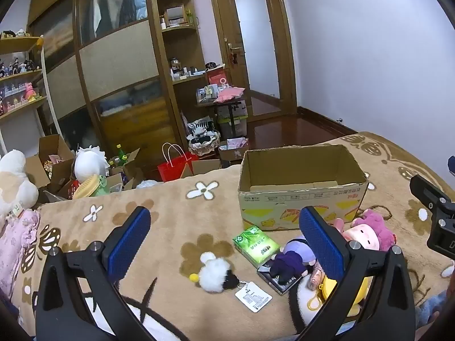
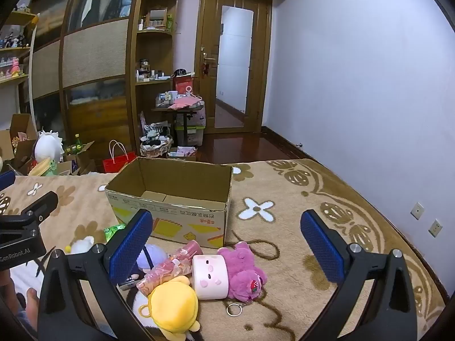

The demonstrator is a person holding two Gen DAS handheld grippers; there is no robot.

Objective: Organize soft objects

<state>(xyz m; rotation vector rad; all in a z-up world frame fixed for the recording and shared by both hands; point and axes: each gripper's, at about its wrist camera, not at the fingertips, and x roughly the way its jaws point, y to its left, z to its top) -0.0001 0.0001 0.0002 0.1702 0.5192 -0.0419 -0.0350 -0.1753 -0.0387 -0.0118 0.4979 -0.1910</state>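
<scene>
Left wrist view: the left gripper (image 1: 224, 238) hangs over the tan flowered blanket (image 1: 170, 207) with its blue-padded fingers (image 1: 130, 244) spread wide and nothing between them. Below the frame's centre lies a white and black plush keychain (image 1: 216, 272) with a paper tag (image 1: 253, 295) at its lower right. Just right of it sits a green tissue pack (image 1: 255, 245), and beside that a purple-haired doll (image 1: 290, 261) lies on a dark flat packet (image 1: 274, 280). Further right, partly behind the right-hand finger, are a yellow plush (image 1: 352, 289) and a pink-faced doll with magenta hair (image 1: 366, 234). An open cardboard box (image 1: 298, 201) stands upright right of centre, just beyond the toys. The right gripper's black body (image 1: 435, 213) shows at the right edge.

In the right wrist view, the right gripper (image 2: 226, 244) is also wide apart and holds nothing. The cardboard box (image 2: 182, 213) stands centre-left, and the toy heap lies in front of it in the lower middle of the frame: the yellow plush (image 2: 173, 304) nearest the camera, a crinkled pink wrapped packet (image 2: 167, 270) above it, a white cube-shaped plush with a pink face (image 2: 210, 277) to the right, touching a magenta plush bear (image 2: 244, 270). A metal key ring (image 2: 234, 309) lies just below the bear. The left gripper's body (image 2: 22, 236) fills the left edge.
</scene>
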